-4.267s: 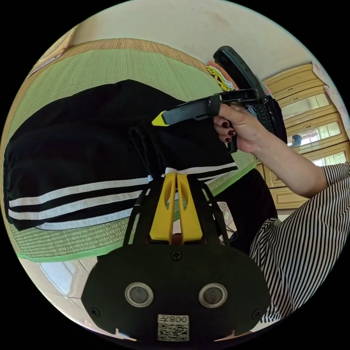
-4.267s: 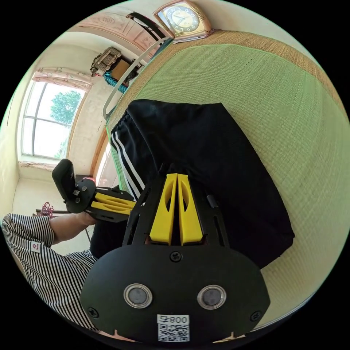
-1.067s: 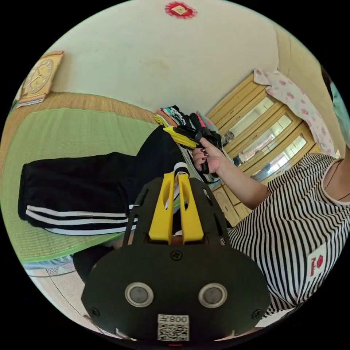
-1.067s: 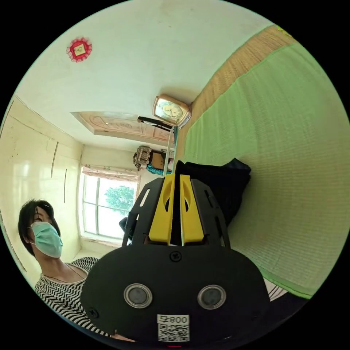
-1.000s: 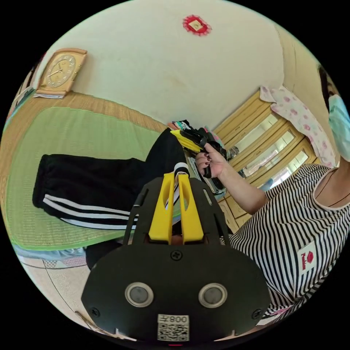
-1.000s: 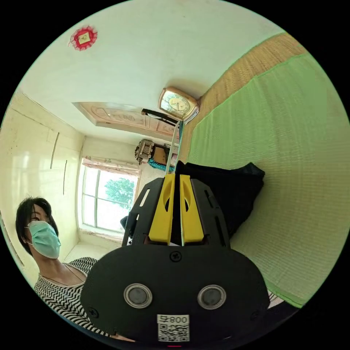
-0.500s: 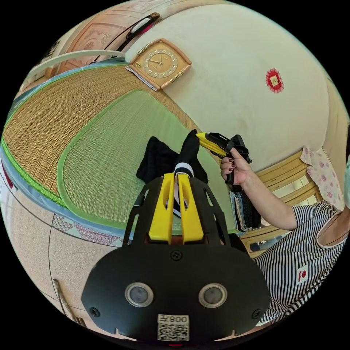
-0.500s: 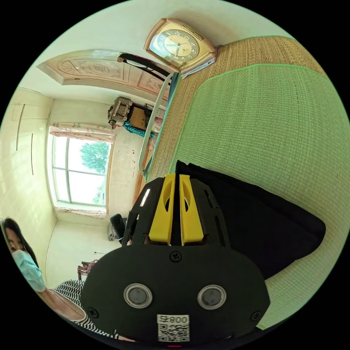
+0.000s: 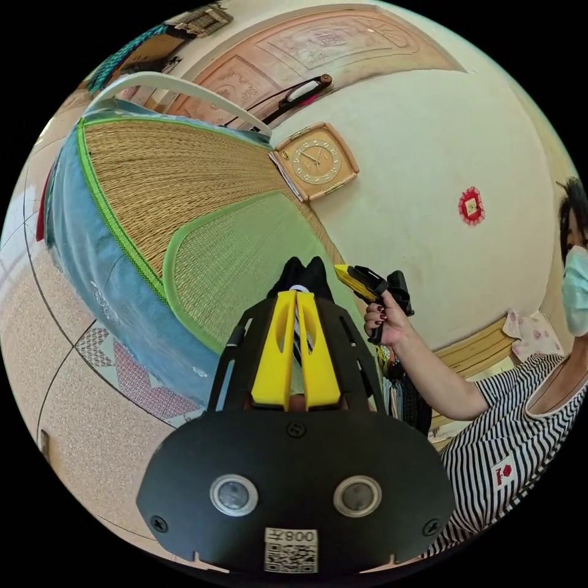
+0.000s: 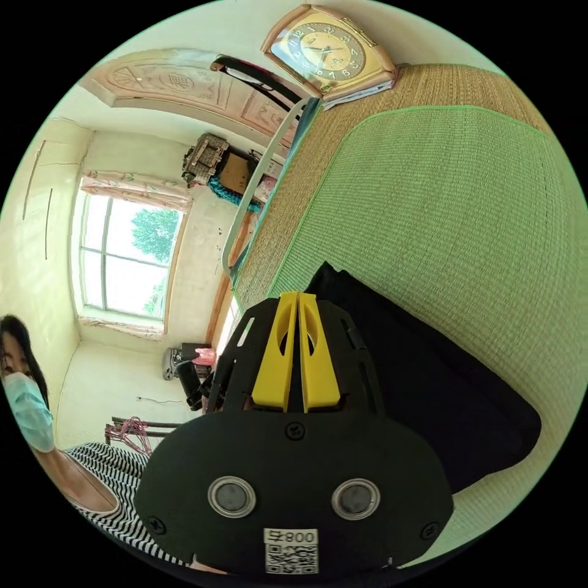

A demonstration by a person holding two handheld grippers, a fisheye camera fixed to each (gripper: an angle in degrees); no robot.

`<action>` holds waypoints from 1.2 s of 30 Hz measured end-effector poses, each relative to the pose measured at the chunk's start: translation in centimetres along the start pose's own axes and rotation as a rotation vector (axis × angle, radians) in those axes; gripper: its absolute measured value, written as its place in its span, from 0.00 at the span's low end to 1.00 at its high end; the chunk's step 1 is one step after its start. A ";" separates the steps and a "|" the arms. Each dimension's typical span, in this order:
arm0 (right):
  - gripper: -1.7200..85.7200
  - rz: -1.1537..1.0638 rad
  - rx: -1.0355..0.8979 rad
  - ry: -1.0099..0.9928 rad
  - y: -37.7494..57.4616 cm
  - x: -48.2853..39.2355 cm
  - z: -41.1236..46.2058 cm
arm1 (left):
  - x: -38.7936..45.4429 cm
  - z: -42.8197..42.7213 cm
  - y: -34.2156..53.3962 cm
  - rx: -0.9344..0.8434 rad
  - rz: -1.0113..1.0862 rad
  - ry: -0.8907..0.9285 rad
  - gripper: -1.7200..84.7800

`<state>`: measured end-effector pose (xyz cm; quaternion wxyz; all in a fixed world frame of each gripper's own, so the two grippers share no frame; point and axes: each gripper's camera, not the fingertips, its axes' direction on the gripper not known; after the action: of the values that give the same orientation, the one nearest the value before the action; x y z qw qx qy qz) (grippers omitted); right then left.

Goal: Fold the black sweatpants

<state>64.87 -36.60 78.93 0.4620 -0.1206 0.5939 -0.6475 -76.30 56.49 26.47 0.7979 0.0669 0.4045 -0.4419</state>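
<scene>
Since half a second ago my left gripper [image 9: 296,297] has swung further over the bed's edge, so its view now takes in the blue bed skirt [image 9: 92,245] and tiled floor [image 9: 67,392], while the black sweatpants [image 9: 304,275] have shrunk to a small bunch beyond its tips.

Nearest in the left gripper view, the yellow jaws stand almost together, pinching a white-striped strip of the sweatpants between them. Just past the tips, the garment rises in a dark fold. Beside it, the right gripper [image 9: 348,277], held in a hand [image 9: 386,318], reaches toward that same fold; from here I cannot tell how its jaws stand.

In the right gripper view, my right gripper [image 10: 297,299] has its jaws pressed close with black cloth in the slit between them. The sweatpants [image 10: 441,392] lie past it as a folded dark mass on the green mat [image 10: 441,202].

Farther off, a woven straw mat [image 9: 177,165] borders the green one, and a square clock [image 10: 324,49] leans against the wall.
</scene>
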 end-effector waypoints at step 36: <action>0.02 -0.191 -0.221 0.292 -8.7 -3.6 10.9 | 5.4 8.6 -1.2 -0.246 0.217 -0.343 0.02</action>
<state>70.53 -42.22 90.89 0.2915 -0.1315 0.7078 -0.6299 -70.64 48.20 28.68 0.8999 -0.0639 0.3042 -0.3058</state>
